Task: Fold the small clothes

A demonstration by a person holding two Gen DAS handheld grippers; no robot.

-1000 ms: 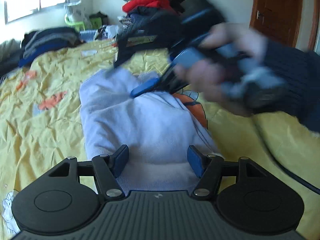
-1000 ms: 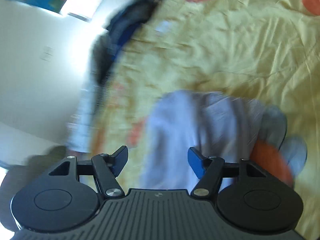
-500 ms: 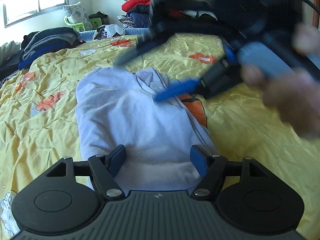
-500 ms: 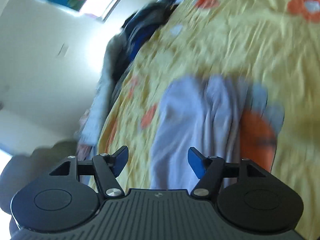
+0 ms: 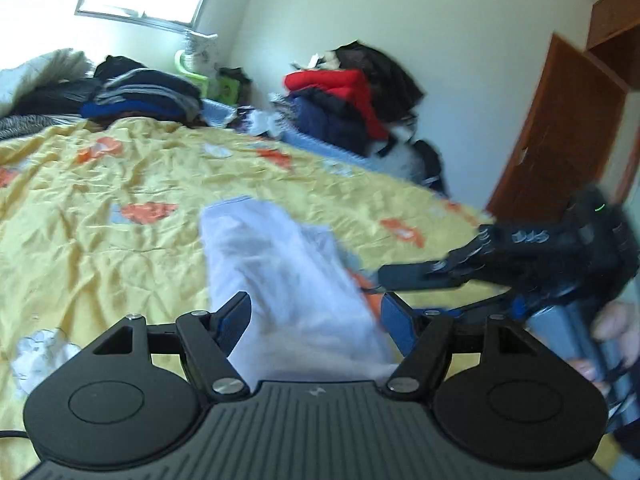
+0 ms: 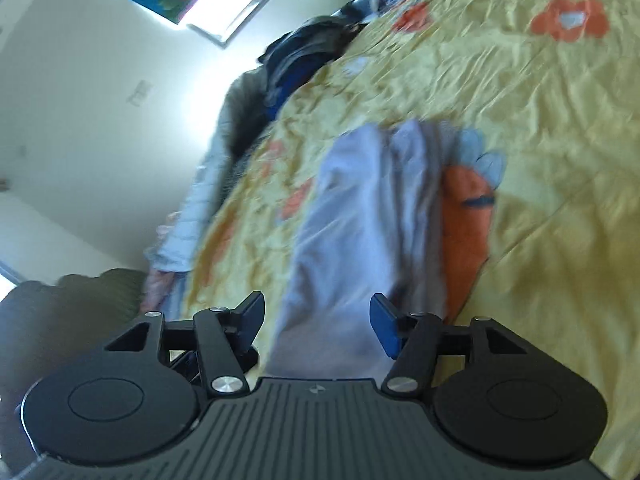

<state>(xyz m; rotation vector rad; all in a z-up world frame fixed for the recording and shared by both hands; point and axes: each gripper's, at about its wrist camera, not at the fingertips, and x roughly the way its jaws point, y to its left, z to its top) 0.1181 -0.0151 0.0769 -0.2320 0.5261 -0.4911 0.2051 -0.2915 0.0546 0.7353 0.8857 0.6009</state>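
Observation:
A pale lavender garment [image 5: 280, 272] lies lengthwise on the yellow bedspread [image 5: 100, 240], folded into a narrow strip. My left gripper [image 5: 315, 312] hovers over its near end, open, with the cloth seen between the fingers but not pinched. My right gripper [image 5: 404, 290] sits just right of the garment, held by a hand [image 5: 612, 332]. In the right wrist view the right gripper [image 6: 317, 312] is open above the garment [image 6: 360, 208]. Its jaws are closing, and the pads are not pressing on the cloth.
An orange cartoon print [image 6: 464, 220] on the bedspread borders the garment. A stack of dark folded clothes [image 5: 148, 92] and a pile topped by a red jacket [image 5: 340, 84] sit at the far side. A wooden door [image 5: 560, 128] stands at the right.
The right gripper has pulled away from above the garment to its right side. The left view has rolled and lifted a little. The garment stays where it lay.

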